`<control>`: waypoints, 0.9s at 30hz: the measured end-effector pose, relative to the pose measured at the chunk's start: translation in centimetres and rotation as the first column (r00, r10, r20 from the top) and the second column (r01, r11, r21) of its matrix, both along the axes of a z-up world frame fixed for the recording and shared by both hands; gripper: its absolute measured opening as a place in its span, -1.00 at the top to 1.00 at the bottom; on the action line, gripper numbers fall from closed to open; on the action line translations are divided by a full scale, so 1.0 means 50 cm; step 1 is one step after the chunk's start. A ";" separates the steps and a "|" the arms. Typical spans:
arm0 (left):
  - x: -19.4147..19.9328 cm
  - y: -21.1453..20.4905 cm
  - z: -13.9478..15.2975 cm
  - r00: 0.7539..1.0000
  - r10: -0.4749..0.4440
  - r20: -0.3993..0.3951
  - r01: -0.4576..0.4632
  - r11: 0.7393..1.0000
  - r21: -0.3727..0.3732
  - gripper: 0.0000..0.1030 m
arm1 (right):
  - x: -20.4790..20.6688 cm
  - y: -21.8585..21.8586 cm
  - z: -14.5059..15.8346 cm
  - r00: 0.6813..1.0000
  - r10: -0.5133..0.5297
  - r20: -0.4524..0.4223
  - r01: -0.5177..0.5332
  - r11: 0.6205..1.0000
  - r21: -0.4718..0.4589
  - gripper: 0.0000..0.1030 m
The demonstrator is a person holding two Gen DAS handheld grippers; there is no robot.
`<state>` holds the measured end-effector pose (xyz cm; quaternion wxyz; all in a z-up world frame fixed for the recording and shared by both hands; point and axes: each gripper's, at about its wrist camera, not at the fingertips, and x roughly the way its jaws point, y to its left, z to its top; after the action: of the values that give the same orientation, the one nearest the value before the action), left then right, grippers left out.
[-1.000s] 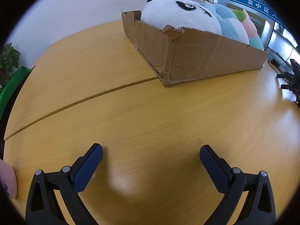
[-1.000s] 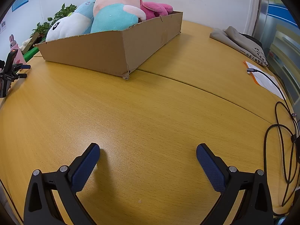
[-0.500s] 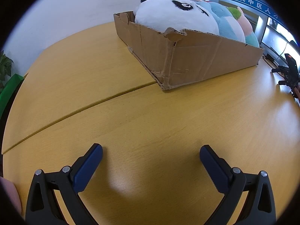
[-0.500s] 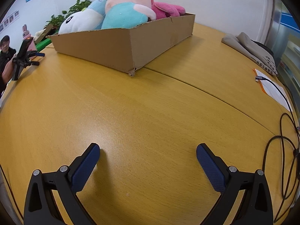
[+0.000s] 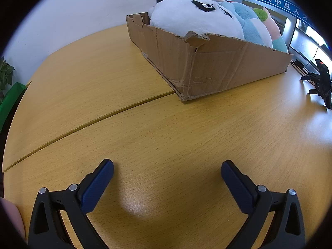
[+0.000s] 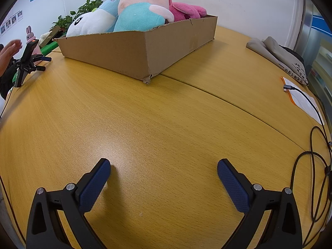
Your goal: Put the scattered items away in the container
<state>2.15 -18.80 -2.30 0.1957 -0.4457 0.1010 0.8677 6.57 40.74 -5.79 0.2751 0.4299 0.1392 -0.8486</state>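
A shallow cardboard box (image 5: 217,66) stands on the wooden table, also in the right wrist view (image 6: 116,51). It holds plush toys: a white panda (image 5: 193,18), a blue one (image 5: 251,25), a pink-and-teal rabbit (image 6: 143,10) and a magenta one (image 6: 186,10). My left gripper (image 5: 167,172) is open and empty, low over bare table in front of the box corner. My right gripper (image 6: 164,171) is open and empty, low over bare table before the box's other corner.
A phone on a small black tripod (image 6: 27,62) stands left of the box, with a person's hand (image 6: 10,49) behind it; it also shows in the left wrist view (image 5: 321,83). Folded grey cloth (image 6: 278,54), a paper with a cable (image 6: 303,97) lie at right.
Both grippers stay open. The left view has swung so the box sits more to the right. The right view has moved closer to the box, and a hand appears at far left.
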 end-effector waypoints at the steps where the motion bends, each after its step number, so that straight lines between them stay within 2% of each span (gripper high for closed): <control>1: 0.002 0.002 -0.001 1.000 0.001 0.000 -0.001 1.000 0.000 -1.00 | 0.000 0.000 0.000 1.000 0.000 0.000 0.000 1.000 0.000 -1.00; 19: 0.031 0.020 -0.005 1.000 0.006 -0.002 -0.006 1.000 0.000 -1.00 | 0.000 -0.001 -0.001 1.000 -0.001 0.000 0.001 1.000 0.001 -1.00; 27: 0.026 0.011 0.011 1.000 0.005 -0.002 -0.005 1.000 -0.001 -1.00 | 0.003 -0.001 -0.001 1.000 -0.001 0.001 0.001 1.000 0.001 -1.00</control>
<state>3.44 -18.24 -1.77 0.1933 -0.4450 0.1007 0.8686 6.71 40.66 -5.83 0.2745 0.4306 0.1393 -0.8484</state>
